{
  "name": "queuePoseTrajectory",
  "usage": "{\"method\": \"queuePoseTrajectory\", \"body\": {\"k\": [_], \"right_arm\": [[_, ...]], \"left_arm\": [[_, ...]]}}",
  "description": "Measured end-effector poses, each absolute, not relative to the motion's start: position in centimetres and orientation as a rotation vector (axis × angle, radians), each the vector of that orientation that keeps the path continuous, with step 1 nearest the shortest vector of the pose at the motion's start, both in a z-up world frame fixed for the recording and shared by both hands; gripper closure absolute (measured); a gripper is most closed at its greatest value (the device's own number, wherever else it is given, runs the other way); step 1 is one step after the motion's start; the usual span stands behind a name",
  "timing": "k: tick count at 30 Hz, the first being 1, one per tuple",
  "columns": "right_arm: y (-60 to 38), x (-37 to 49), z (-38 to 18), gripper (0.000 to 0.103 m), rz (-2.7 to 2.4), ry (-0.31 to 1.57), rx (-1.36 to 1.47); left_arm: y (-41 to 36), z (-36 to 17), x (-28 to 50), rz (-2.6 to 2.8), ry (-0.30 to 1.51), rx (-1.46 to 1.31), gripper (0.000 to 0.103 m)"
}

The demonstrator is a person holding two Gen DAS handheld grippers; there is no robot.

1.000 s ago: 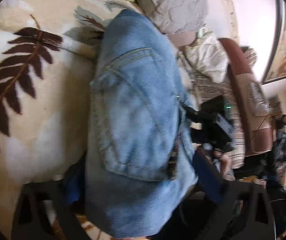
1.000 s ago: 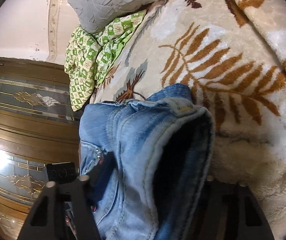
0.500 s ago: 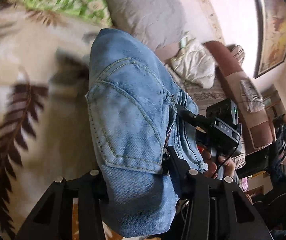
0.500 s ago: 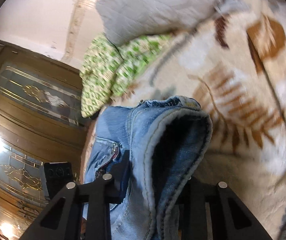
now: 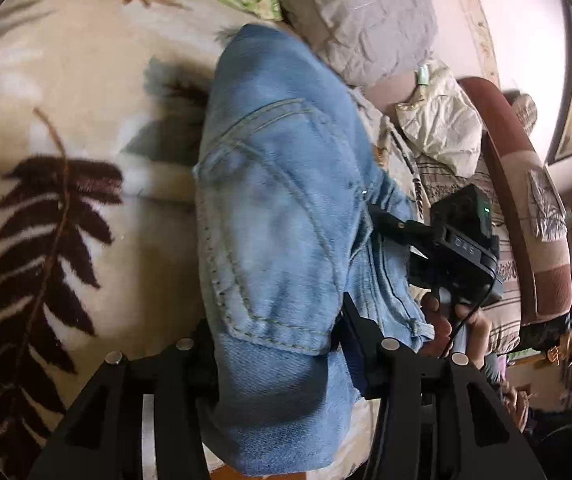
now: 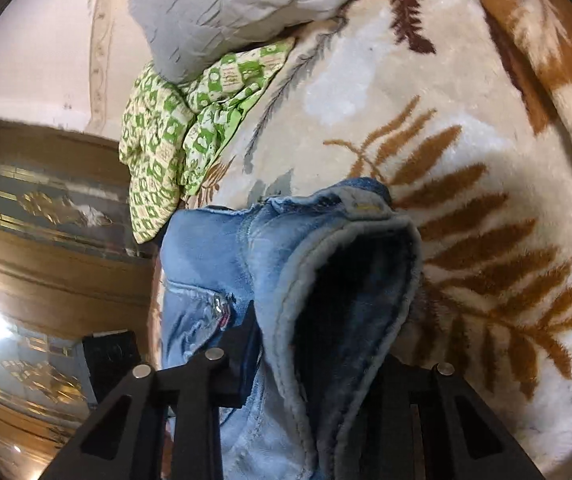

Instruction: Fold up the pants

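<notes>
Where jeans (image 5: 278, 216) hang: grey pillow (image 5: 361, 12), green cloth (image 6: 174, 120), leaf blanket (image 6: 465, 128).

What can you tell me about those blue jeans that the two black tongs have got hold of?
The light-blue denim jeans look faded and soft, with a stitched back pocket, an opening with a thick hem and a dark inside, and a small metal rivet. They are bunched, held up over the cream fleece blanket with brown fern leaves. The left tongs and the right tongs each pinch a fold of the denim.
</notes>
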State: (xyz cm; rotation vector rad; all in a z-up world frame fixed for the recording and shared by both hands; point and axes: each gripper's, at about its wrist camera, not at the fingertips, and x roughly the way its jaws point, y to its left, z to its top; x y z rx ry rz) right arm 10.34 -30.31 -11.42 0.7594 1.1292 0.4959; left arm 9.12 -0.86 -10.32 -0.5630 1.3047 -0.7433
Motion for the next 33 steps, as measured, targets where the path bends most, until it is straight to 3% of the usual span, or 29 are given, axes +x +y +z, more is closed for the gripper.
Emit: {"method": "queuePoseTrajectory", "body": {"k": [1,3,6,8,9,11,23,28,33], "right_arm": [[-30.4,10.3,-11.5,0.069,0.489,1.131,0.766],[-30.6,10.4,-11.7,0.048,0.468,1.142,0.783],[-31.0,10.3,-11.2,0.033,0.467,1.162,0.806],[-31.2,9.7,-10.1,0.019,0.431,1.160,0.765],[-31.4,9.3,-9.4,0.009,0.399,1.150,0.729],[-32.2,8.2,-7.8,0.000,0.329,1.115,0.659],[-27.7,-0.9,2.8,0.000,-0.091,0.670,0.073],[-25.2,-3.7,2.9,0.000,-0.120,0.666,0.044],[-25.2,-5.9,2.0,0.000,-0.130,0.699,0.119]], "left_arm": [[-0.8,-10.6,9.2,-0.748,1.310,-0.583,0.049],[-0.8,-10.3,9.2,-0.756,1.309,-0.600,0.045],[0.3,-9.9,8.8,-0.769,1.305,-0.625,0.028],[0.9,-8.9,8.4,-0.753,1.278,-0.627,0.008],[1.4,-8.4,8.2,-0.750,1.258,-0.631,0.007],[2.5,-7.0,7.6,-0.744,1.210,-0.634,0.003],[1.7,2.2,3.1,-0.323,0.717,-0.192,0.000],[-1.2,3.0,0.9,-0.214,0.625,0.037,0.000],[-2.2,2.8,-1.0,-0.226,0.651,0.081,0.000]]}}
